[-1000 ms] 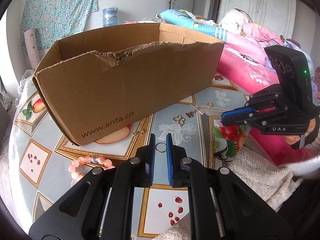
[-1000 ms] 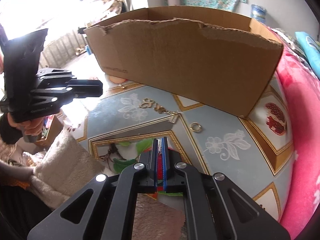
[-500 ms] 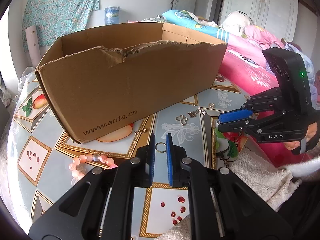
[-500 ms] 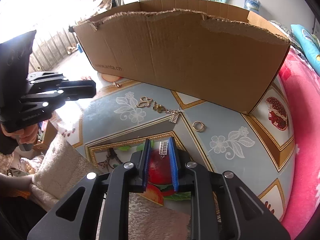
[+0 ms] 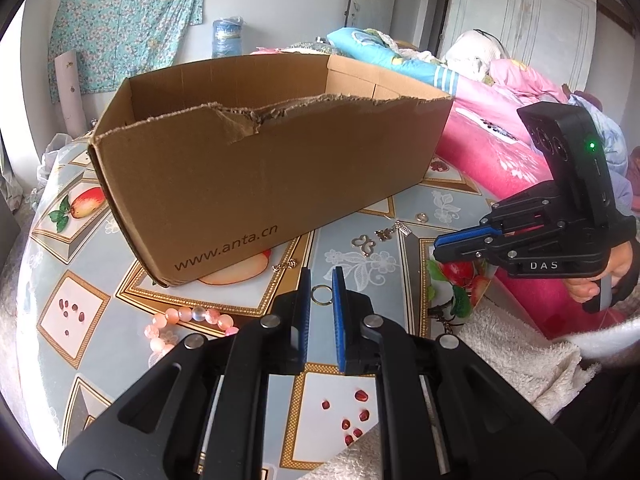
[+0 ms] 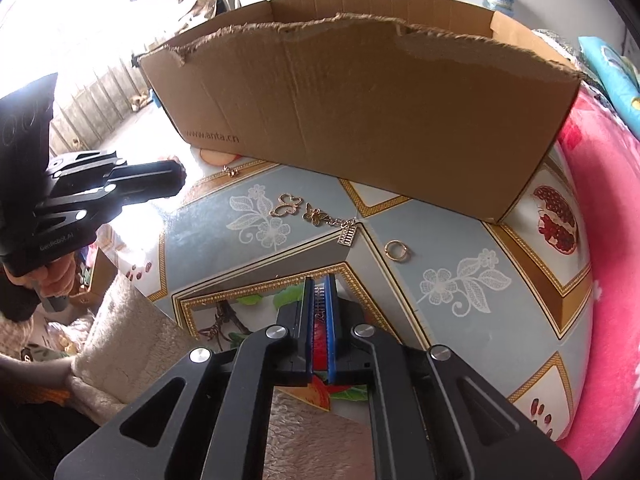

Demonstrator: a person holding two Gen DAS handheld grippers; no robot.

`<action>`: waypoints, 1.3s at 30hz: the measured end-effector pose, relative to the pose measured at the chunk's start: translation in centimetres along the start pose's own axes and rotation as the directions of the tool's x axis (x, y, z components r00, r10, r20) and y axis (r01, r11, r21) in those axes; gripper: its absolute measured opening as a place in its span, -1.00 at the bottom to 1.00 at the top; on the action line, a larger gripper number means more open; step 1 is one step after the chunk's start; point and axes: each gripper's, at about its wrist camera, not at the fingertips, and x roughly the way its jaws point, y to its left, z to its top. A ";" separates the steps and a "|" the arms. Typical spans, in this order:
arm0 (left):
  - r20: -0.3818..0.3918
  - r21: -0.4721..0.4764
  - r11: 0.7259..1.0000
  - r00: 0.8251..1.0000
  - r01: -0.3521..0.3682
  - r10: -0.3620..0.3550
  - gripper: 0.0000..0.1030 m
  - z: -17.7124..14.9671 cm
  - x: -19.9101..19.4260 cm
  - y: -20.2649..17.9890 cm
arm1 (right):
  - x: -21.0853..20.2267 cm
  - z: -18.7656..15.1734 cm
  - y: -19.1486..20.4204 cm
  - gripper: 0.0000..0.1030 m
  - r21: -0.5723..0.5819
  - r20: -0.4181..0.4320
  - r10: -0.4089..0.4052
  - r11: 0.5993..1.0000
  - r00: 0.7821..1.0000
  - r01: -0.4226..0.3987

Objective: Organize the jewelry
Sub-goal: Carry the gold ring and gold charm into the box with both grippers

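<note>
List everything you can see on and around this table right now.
Brown cardboard box: one, brown, mid-table.
Fruit-patterned tablecloth: one, blue-gold, covering table.
Gold butterfly-outline charm: one, gold, before box.
Gold flower charm with chain: one, gold, beside butterfly.
Loose gold ring: one, gold, near flower charm.
Pink bead bracelet: one, pink, beside left gripper.
White fluffy towel: one, white, table's near edge.
Pink blanket: one, pink, beside table.
Left gripper: black-blue, shut on thin metal ring.
Right gripper: black-blue, shut on small silver ridged charm.
</note>
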 end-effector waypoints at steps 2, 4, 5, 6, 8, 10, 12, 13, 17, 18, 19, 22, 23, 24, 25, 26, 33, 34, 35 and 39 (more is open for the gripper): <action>0.006 -0.001 1.000 1.000 -0.002 0.002 -0.81 0.0 -0.4 -0.1 | -0.7 0.1 0.0 -0.91 0.002 0.020 -0.001 1.000 1.000 0.001; 0.015 -0.002 1.000 1.000 -0.005 0.005 -0.81 0.1 -0.9 -0.1 | -1.4 0.2 0.0 -0.91 0.007 0.041 -0.001 1.000 0.999 0.001; 0.020 -0.004 1.000 1.000 -0.005 0.005 -0.81 0.1 -1.1 -0.2 | -2.0 0.3 -0.1 -0.91 0.012 0.057 0.002 1.000 0.998 -0.003; 0.026 -0.006 1.000 1.000 -0.003 0.003 -0.82 0.2 -1.5 -0.2 | -2.6 0.4 -0.1 -0.91 0.013 0.069 0.005 1.000 0.998 -0.005; 0.048 -0.012 1.000 0.999 0.006 -0.006 -0.82 0.5 -2.4 -0.4 | -3.8 0.8 0.0 -0.91 0.015 0.103 0.011 1.000 0.995 -0.012; 0.079 -0.018 1.000 0.997 0.025 -0.024 -0.82 1.0 -3.7 -0.6 | -5.0 1.4 0.2 -0.91 0.012 0.137 0.023 1.000 0.990 -0.024; 0.111 -0.018 0.999 0.993 0.047 -0.044 -0.81 1.9 -4.8 -0.9 | -6.4 2.4 0.5 -0.91 -0.003 0.184 0.036 0.999 0.982 -0.036; 0.130 -0.013 0.998 0.990 0.055 -0.053 -0.82 2.5 -5.4 -1.0 | -7.3 3.1 0.7 -0.91 -0.015 0.214 0.045 0.999 0.976 -0.042; 0.187 -0.007 0.997 0.980 0.075 -0.072 -0.81 5.4 -6.6 -0.8 | -9.4 6.1 0.7 -0.91 -0.050 0.299 0.079 0.997 0.951 -0.067; 0.193 -0.017 0.996 0.978 0.083 -0.078 -0.81 6.2 -6.6 -0.5 | -9.7 6.9 0.6 -0.91 -0.054 0.312 0.087 0.996 0.946 -0.073; 0.197 -0.034 0.995 0.976 0.096 -0.088 -0.81 7.3 -6.4 0.0 | -9.9 7.6 0.4 -0.91 -0.056 0.321 0.097 0.995 0.942 -0.083; 0.172 -0.077 0.991 0.981 0.109 -0.095 -0.81 10.1 -4.8 1.1 | -9.3 10.6 -0.7 -0.91 -0.055 0.313 0.120 0.993 0.942 -0.108; 0.154 -0.090 0.990 0.984 0.109 -0.095 -0.82 11.0 -3.8 1.5 | -8.6 11.8 -1.4 -0.91 -0.044 0.290 0.131 0.991 0.948 -0.123; 0.132 -0.106 0.988 0.987 0.109 -0.095 -0.82 11.6 -3.0 2.1 | -7.9 12.8 -2.1 -0.91 -0.028 0.269 0.143 0.990 0.952 -0.141; 0.091 -0.140 0.984 0.991 0.109 -0.097 -0.81 12.6 -1.5 2.7 | -7.2 13.6 -2.8 -0.91 -0.012 0.243 0.153 0.988 0.958 -0.155; 0.054 -0.173 0.979 0.993 0.110 -0.102 -0.82 13.3 -0.2 3.4 | -6.0 14.6 -3.5 -0.91 0.011 0.202 0.158 0.987 0.967 -0.163; -0.122 -0.249 0.967 0.989 0.047 -0.080 -0.81 16.3 8.0 5.4 | -0.2 18.1 -5.2 -0.91 0.043 0.021 0.100 0.994 0.995 -0.101; -0.145 -0.258 0.965 0.986 0.046 -0.086 -0.81 16.5 9.0 5.4 | 0.3 18.2 -5.3 -0.91 0.040 0.007 0.092 0.995 0.996 -0.092; -0.161 -0.269 0.962 0.983 0.044 -0.090 -0.81 16.4 9.6 5.4 | 0.8 18.4 -5.4 -0.90 0.040 -0.007 0.084 0.996 0.996 -0.083; -0.190 -0.304 0.952 0.978 0.024 -0.085 -0.80 16.3 10.6 5.5 | 1.8 19.2 -6.4 -0.90 0.052 -0.025 0.073 0.996 0.997 -0.072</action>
